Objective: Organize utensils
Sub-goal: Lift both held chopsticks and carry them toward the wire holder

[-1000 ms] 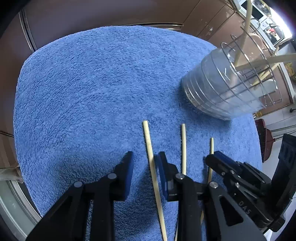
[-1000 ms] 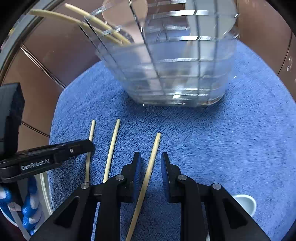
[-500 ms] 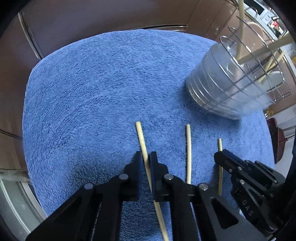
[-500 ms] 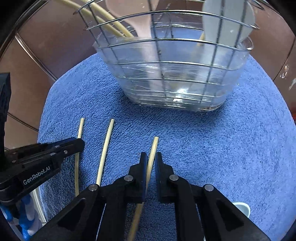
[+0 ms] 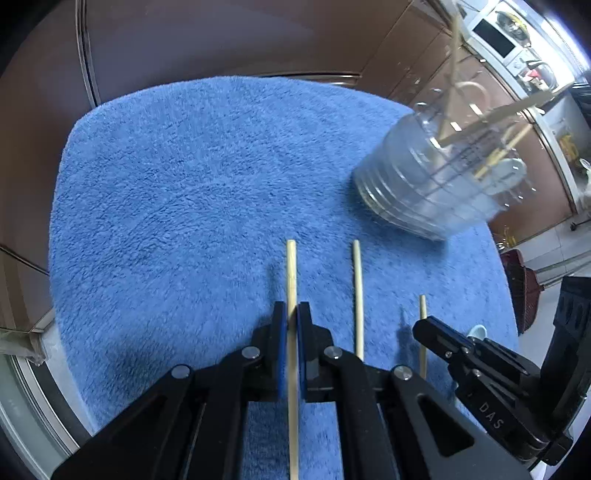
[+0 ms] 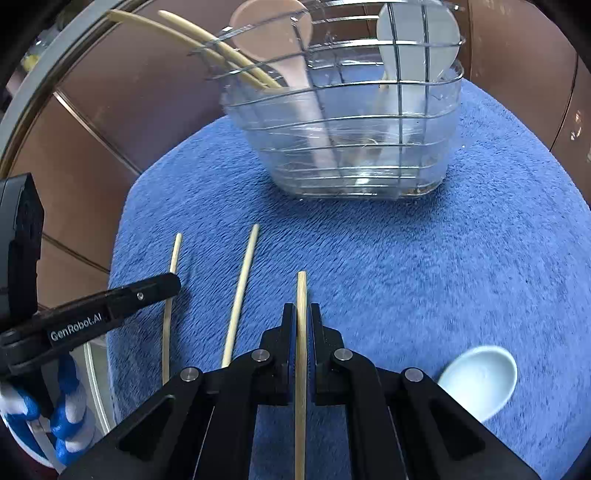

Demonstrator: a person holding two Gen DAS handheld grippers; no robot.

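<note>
1. The left gripper [image 5: 291,317] is clamped on a pale wooden chopstick [image 5: 291,273], which runs straight between its blue-lined pads and juts forward over the blue towel [image 5: 192,177].
2. The right gripper [image 6: 302,317] is likewise clamped on a second chopstick [image 6: 301,295], held lengthwise between its pads, tip pointing toward the basket.
3. A third chopstick [image 6: 242,288] lies flat on the towel between the two held ones, touched by neither gripper; in the left wrist view it is the middle stick [image 5: 357,295].
4. In the left wrist view the right gripper [image 5: 424,326] comes in from the lower right, with the letters "DAS" printed on its black body.
5. In the right wrist view the left gripper [image 6: 173,282] reaches in from the left edge; its finger reads "GenRobot.AI" in white letters.
6. A wire utensil basket with a clear plastic liner [image 6: 351,140] stands upright at the far side of the towel, well apart from the three chopsticks.
7. Inside it stand two more chopsticks [image 6: 207,48] leaning out to the left, a pink spoon [image 6: 273,33] and a white spoon [image 6: 417,40].
8. A pale blue spoon bowl [image 6: 478,380] lies on the towel just right of the right gripper.
9. The towel covers a brown desk [image 5: 184,44].
</note>
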